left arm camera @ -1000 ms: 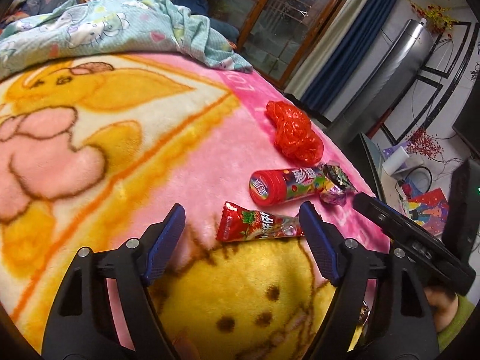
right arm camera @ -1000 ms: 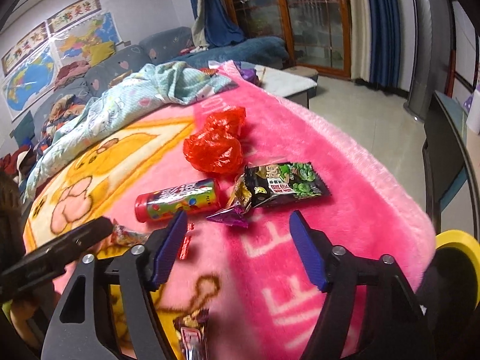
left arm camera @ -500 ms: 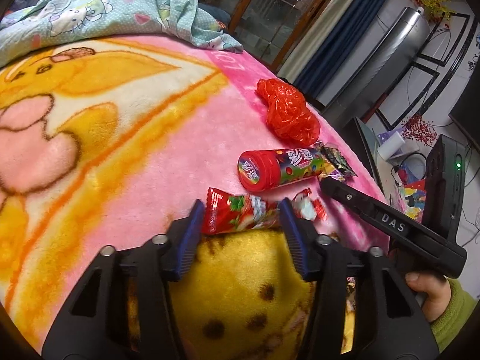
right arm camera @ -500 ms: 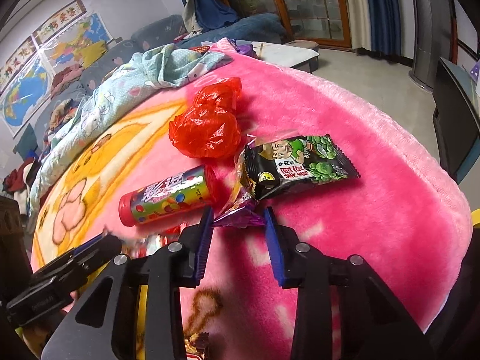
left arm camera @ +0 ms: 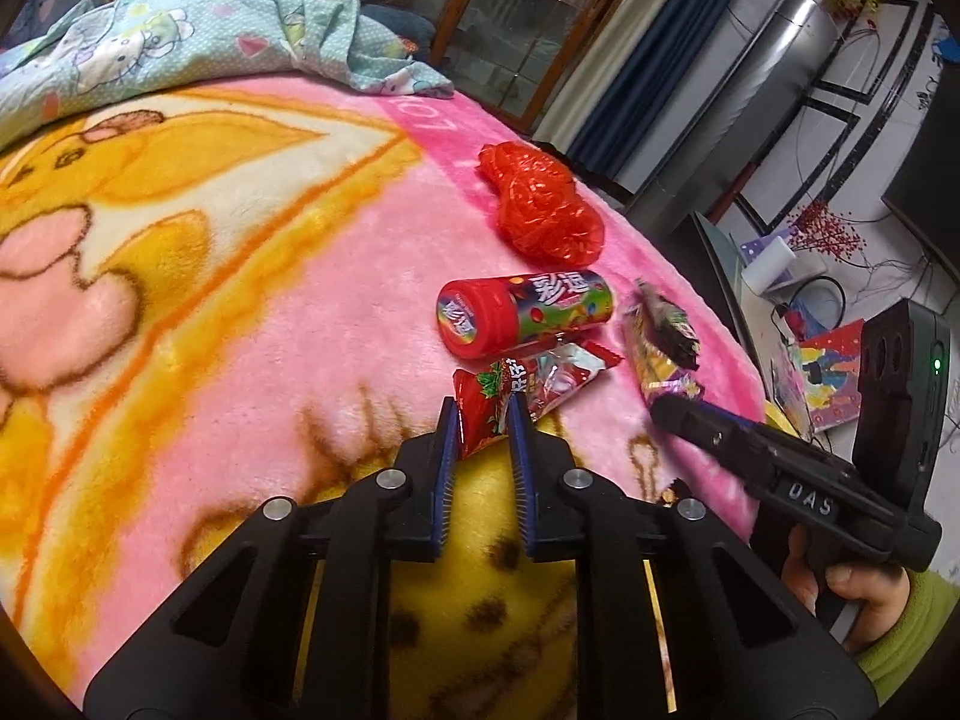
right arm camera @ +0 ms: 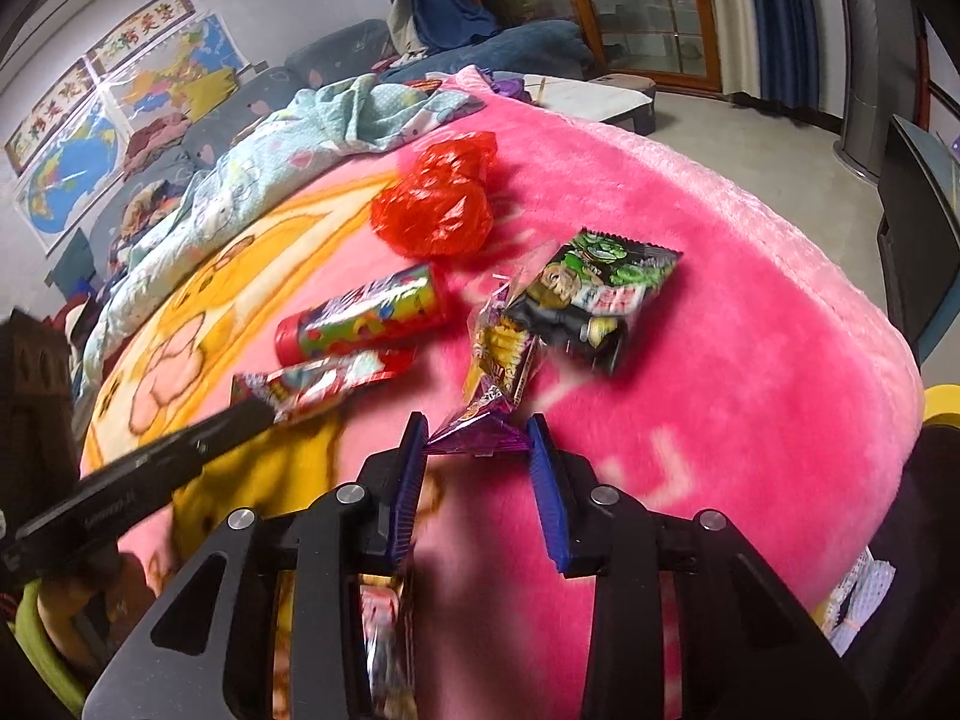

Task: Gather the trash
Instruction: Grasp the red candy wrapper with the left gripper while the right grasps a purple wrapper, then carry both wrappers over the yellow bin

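Since the earlier frame both jaws were closed in: the left gripper (left arm camera: pixel 485 414) was clamped on the red wrapper (left arm camera: pixel 528 387), the right gripper (right arm camera: pixel 478 433) on the purple wrapper (right arm camera: pixel 480 435).

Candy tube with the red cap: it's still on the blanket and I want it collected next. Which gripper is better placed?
Left, marginally. The candy tube lies just beyond the left gripper, but both grippers already hold wrappers.

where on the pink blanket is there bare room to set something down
Free: the yellow cartoon print between the teal quilt and the candy tube; also the pink edge beside the green snack packet. Crowded: around the tube, red bag and wrappers.
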Demonstrator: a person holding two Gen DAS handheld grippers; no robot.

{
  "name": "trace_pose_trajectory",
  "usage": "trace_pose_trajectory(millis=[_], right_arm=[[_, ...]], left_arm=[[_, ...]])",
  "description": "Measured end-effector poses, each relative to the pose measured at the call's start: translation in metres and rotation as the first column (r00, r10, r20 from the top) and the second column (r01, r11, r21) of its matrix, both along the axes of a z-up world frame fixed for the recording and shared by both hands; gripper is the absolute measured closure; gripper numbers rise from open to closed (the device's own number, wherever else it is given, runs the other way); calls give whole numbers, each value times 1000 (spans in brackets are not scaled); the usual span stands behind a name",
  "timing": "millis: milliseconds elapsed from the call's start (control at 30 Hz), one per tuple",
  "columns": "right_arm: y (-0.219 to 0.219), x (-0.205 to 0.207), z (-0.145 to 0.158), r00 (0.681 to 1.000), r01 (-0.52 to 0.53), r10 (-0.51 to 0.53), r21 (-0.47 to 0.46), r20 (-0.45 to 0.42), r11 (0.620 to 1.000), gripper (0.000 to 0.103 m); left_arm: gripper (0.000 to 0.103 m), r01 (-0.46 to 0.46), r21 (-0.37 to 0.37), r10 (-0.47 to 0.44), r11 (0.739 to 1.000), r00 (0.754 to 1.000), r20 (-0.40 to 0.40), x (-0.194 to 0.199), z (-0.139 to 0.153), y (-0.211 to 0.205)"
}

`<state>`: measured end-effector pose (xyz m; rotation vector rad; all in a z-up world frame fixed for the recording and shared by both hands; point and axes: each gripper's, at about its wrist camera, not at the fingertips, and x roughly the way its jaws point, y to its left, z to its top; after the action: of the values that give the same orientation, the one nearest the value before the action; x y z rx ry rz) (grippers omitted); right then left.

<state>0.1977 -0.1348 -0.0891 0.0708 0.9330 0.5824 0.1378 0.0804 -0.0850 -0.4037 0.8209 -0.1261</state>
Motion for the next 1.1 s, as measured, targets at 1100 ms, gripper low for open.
trace_pose_trajectory(millis=[1100], right_arm=[[-58, -54, 60, 992, -37, 36, 5, 120, 999, 72]], left_arm=[[94, 101, 59, -110, 993, 978, 177, -28, 71, -57]])
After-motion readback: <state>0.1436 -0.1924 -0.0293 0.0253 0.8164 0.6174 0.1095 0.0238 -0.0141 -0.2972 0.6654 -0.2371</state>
